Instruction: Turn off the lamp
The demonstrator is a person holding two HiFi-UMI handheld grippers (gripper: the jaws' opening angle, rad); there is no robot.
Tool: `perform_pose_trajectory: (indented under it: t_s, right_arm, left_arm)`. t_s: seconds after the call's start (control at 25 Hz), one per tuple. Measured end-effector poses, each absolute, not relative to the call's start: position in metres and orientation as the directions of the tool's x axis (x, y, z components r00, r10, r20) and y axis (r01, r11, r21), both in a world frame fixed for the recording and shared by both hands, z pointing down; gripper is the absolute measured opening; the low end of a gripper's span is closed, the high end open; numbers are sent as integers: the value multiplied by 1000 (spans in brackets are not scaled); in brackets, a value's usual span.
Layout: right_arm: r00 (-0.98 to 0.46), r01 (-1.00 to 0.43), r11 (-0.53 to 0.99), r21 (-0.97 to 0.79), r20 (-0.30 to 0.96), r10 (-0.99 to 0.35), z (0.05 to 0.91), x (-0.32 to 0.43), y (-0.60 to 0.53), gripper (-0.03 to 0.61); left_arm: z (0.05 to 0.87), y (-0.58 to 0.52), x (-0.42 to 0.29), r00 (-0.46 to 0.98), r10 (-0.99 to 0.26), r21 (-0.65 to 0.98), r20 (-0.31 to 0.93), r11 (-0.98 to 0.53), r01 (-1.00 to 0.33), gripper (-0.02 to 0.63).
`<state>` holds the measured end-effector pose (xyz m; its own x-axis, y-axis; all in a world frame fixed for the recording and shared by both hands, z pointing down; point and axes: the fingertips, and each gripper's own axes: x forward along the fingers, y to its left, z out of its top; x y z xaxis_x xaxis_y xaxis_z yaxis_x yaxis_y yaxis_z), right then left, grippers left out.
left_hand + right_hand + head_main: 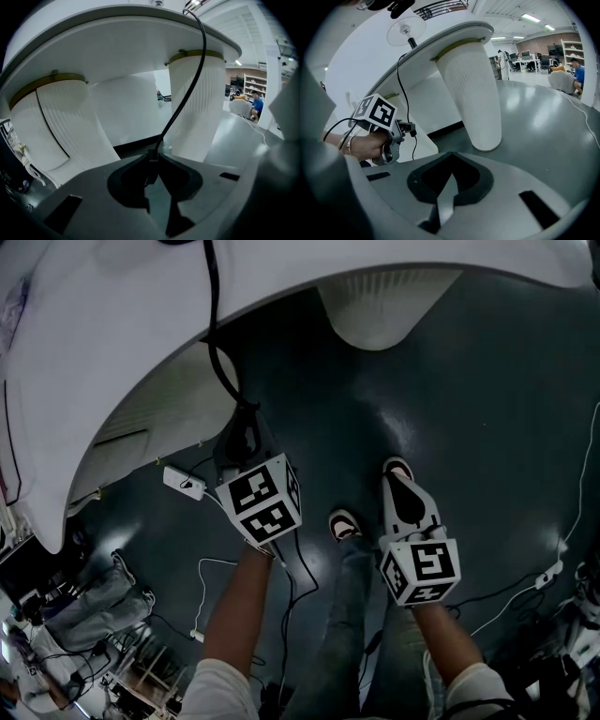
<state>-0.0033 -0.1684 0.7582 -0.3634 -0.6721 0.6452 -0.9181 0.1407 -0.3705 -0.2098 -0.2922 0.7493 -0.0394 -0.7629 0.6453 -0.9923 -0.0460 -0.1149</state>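
Since the black cord point(190, 91) hanging below the counter point(112, 343) carries the switch point(411, 127), left gripper point(152, 164) clamps it there (right gripper point(450, 157) closed, empty).

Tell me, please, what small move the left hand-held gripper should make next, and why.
Probably a slightly firmer squeeze with the left hand-held gripper: its jaws already close on the small black inline switch on the cord hanging from the table, so pressing, not repositioning, looks like what remains to click it.
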Motion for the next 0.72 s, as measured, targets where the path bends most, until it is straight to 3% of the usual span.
perform_pose_trajectory:
  t_s: [0.72]
  right_arm:
    - [-375, -912, 138, -385, 650, -661, 760, -12, -160, -2]
  left_arm:
    - [745, -283, -211, -6, -780, -111, 626, -82, -990, 77]
